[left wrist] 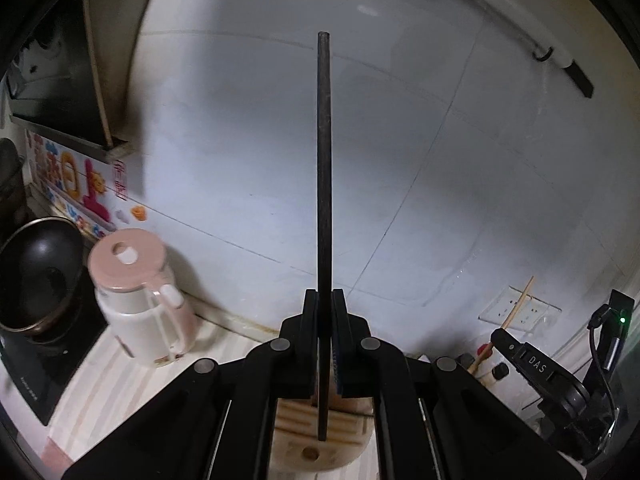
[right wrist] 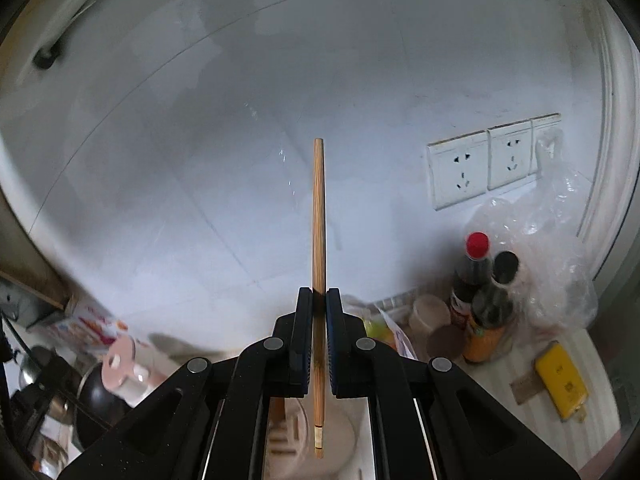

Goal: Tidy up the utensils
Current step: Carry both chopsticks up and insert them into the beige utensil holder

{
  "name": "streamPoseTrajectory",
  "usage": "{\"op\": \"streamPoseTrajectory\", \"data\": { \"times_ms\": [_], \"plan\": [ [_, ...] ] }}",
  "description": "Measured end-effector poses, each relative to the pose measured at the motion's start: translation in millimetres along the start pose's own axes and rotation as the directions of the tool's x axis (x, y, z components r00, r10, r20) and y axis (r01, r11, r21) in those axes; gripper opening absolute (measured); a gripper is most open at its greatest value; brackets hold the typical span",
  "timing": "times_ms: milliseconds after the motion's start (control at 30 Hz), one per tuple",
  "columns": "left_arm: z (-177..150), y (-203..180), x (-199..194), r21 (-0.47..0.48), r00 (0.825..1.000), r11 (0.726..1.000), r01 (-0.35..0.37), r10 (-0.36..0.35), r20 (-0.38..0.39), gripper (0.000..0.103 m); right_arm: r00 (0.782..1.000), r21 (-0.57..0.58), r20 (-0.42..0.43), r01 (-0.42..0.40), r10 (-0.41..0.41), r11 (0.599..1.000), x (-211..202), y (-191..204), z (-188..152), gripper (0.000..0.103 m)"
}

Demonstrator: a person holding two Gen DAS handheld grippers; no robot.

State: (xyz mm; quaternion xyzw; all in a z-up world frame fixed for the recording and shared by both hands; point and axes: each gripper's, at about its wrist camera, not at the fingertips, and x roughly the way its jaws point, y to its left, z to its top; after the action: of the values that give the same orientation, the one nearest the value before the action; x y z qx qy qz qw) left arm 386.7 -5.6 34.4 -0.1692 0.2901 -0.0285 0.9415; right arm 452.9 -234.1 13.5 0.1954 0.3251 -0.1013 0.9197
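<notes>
Grippers pinch upright sticks: left gripper [left wrist: 324, 300] a thin black chopstick [left wrist: 323, 184], right gripper [right wrist: 319, 300] a tan wooden chopstick [right wrist: 319, 216]; I'd lower each plumb into the slotted cream holder [left wrist: 320, 436].

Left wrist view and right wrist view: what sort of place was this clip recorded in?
Most likely a home kitchen counter against a tiled wall. A black wok sits on a cooktop beside a pink-lidded kettle, and sauce bottles stand below wall sockets.
</notes>
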Motion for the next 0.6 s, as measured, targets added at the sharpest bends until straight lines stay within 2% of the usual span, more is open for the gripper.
{"op": "streamPoseTrajectory", "data": {
  "times_ms": [333,600],
  "plan": [
    [-7,4,82,-0.006,0.997,0.999,-0.044,0.044,-0.066,0.003,0.995,0.054,0.004,-0.095,0.095,0.994,62,5,9,0.007],
    [-27,10,115,0.041,0.989,0.997,-0.067,0.072,-0.128,0.003,0.982,-0.016,-0.085,-0.173,0.171,0.985,101,25,-11,0.007]
  ]
}}
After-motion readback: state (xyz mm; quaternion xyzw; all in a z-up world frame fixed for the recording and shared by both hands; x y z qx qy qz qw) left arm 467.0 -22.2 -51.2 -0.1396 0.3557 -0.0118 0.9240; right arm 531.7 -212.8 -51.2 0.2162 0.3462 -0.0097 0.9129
